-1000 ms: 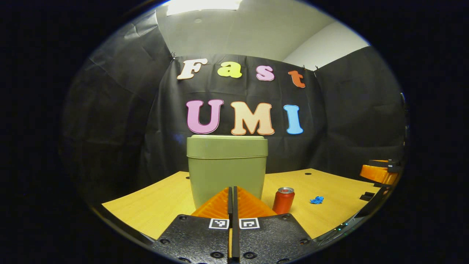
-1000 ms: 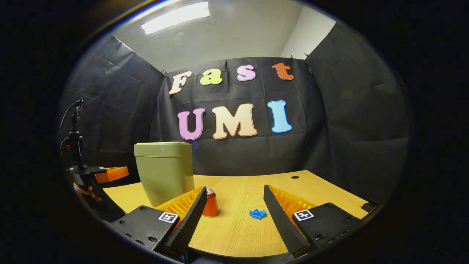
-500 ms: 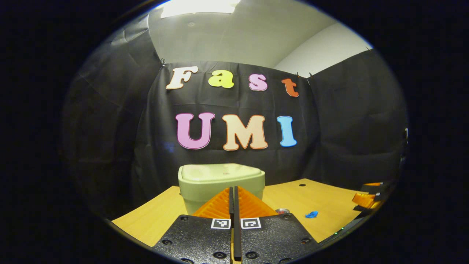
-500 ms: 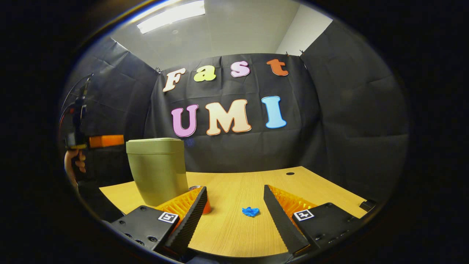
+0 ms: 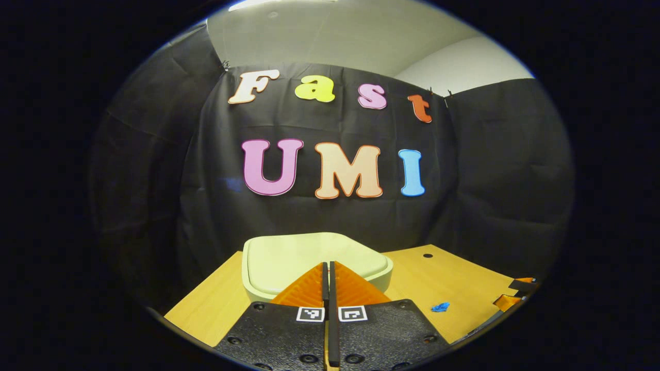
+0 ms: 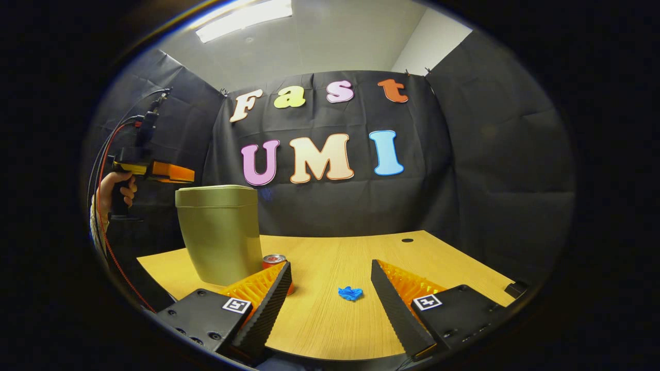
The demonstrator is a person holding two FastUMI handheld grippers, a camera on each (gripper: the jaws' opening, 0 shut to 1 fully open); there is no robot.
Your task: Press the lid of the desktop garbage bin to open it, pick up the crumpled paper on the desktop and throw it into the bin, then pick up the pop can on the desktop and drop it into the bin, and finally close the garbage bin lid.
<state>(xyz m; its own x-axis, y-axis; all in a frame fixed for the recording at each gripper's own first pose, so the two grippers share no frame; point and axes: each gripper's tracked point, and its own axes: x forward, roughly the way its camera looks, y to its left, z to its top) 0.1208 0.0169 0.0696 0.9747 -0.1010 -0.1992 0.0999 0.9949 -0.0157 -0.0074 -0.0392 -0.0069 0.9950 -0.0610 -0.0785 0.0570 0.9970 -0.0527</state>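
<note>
Right now I have the right tongs [image 6: 330, 281] spread wide and empty, held low over the near edge of the pale wooden bench [image 6: 330, 330]. Between their fingers, a little farther out, lies the small crumpled blue paper [image 6: 350, 293]. To its left stands the red pop can [image 6: 274, 260] with its silver top, partly hidden behind my left-hand finger and just beside the foot of the tall olive-green plastic garbage bin [image 6: 219, 234]. At the far left, my left hand [image 6: 114, 188] holds the left tongs [image 5: 328, 268] above the bin's lid [image 5: 309, 263], which is down. From the left gripper view those tongs are pressed together with nothing between them, their tips poised over the near part of the lid; I cannot tell whether they touch it yet.

My worry is the press. If I come down off the latch spot or near the edge, the lid may not spring, or the light bin could tip or skid toward the can and knock it over. A rolling can could also carry the paper off, and a slanted push may make the tips slide off the smooth lid.
</note>
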